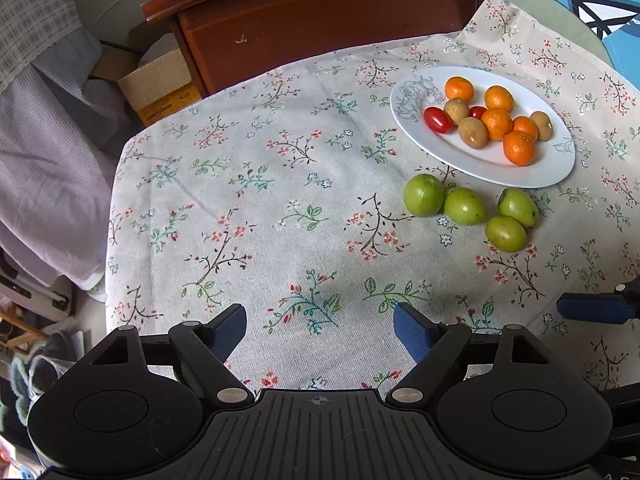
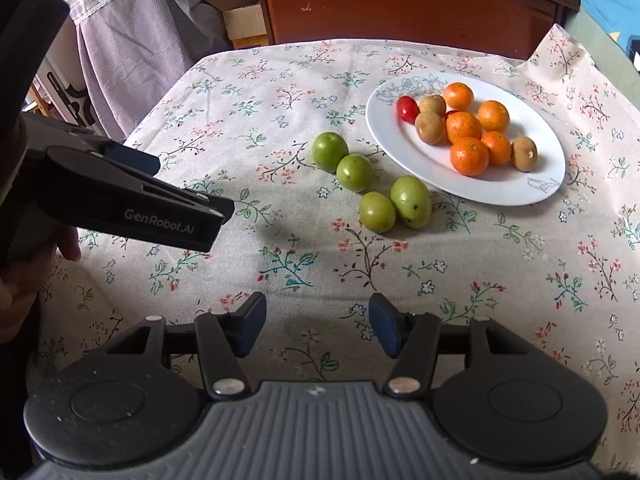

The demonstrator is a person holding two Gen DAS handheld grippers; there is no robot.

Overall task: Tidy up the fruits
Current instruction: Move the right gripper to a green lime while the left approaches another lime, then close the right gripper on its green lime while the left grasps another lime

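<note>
1. The tabletop (image 2: pixel 248 92), under a flowered cloth, carries all the fruit; a dark wooden cabinet (image 2: pixel 400 4) stands behind it at 12 o'clock
2. A white oval plate (image 2: pixel 480 188) sits at 1 o'clock from the right hand-held gripper (image 2: pixel 318 326), its long axis running from upper left to lower right; on it are oranges (image 2: pixel 469 156), small brown fruits (image 2: pixel 430 128) and red tomatoes (image 2: pixel 407 109)
3. Four green fruits (image 2: pixel 354 172) lie loose on the cloth just beside the plate's near rim, in a line roughly along the plate's long axis
4. The left hand-held gripper (image 1: pixel 320 330) is released, nothing between its pads; the green fruits lie at 1 o'clock from it, well apart
5. The right hand-held gripper is also released and empty; the green fruits lie at about 12 o'clock, and it looks the nearer of the two, so I judge it better placed to reach first
</note>
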